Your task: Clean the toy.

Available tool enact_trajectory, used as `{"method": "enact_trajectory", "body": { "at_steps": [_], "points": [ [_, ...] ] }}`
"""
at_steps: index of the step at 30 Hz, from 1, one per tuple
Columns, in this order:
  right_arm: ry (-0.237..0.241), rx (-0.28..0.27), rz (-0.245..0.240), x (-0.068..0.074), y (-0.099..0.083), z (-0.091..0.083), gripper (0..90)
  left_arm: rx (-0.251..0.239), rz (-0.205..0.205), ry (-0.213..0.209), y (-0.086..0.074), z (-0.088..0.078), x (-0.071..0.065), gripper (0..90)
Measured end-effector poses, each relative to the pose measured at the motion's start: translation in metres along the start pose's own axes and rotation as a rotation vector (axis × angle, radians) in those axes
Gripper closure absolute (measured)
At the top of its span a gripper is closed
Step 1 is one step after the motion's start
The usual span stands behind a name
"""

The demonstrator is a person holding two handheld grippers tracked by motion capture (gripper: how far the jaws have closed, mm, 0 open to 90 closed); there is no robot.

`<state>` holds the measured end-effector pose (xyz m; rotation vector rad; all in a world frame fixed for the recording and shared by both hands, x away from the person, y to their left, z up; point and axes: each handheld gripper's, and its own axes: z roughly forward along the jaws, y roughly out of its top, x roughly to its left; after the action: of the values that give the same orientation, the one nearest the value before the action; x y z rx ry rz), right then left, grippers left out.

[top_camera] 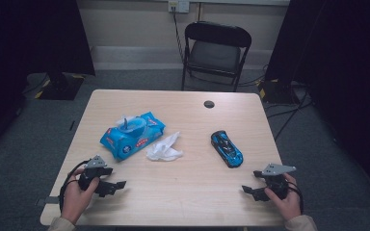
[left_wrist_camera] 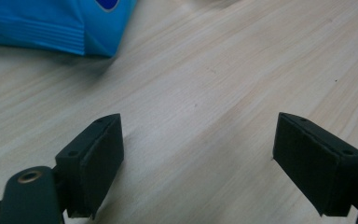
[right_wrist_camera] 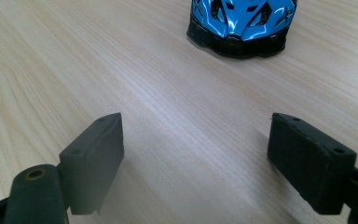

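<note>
I see a light wooden table (top_camera: 173, 192) with bare wood across its near half. My left gripper (top_camera: 118, 185) sits by the near left edge, jaws apart and empty; a blue wipes pack (top_camera: 132, 135) lies just beyond it. My right gripper (top_camera: 248, 190) sits near the right edge, jaws apart, with a blue toy car (top_camera: 227, 148) just ahead.

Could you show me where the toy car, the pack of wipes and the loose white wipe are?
toy car (top_camera: 227, 148): high view, on its blue roof.
pack of wipes (top_camera: 131, 135): high view, on the blue wrapper's middle.
loose white wipe (top_camera: 164, 148): high view, on its crumpled middle.
</note>
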<state>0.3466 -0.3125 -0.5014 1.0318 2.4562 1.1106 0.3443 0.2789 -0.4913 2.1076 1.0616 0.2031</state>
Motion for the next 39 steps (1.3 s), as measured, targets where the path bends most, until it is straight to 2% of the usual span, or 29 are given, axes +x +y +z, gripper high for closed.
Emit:
{"method": "enact_trajectory", "body": {
  "at_steps": [10,17,19,22,29,39],
  "points": [
    [-0.025,0.003,-0.036,0.002,-0.002,0.001,16.8,0.013,0.005,0.01,-0.006,-0.005,0.004,16.0],
    [-0.028,0.004,-0.041,0.002,-0.002,0.001,16.7,0.013,0.01,0.024,-0.011,-0.009,0.006,16.0],
    [-0.027,0.004,-0.041,0.002,-0.002,0.001,16.7,0.012,0.0,0.023,-0.012,-0.01,0.006,16.0],
    [-0.027,0.004,-0.042,0.002,-0.002,0.001,16.7,0.012,0.013,0.023,-0.014,-0.011,0.008,16.0],
    [-0.027,0.004,-0.042,0.002,-0.002,0.001,16.6,0.006,0.015,0.035,-0.018,-0.015,0.011,15.9],
    [-0.024,0.004,-0.045,0.001,-0.002,0.001,16.6,0.005,0.121,0.051,-0.025,-0.016,0.014,15.1]
  ]
}}
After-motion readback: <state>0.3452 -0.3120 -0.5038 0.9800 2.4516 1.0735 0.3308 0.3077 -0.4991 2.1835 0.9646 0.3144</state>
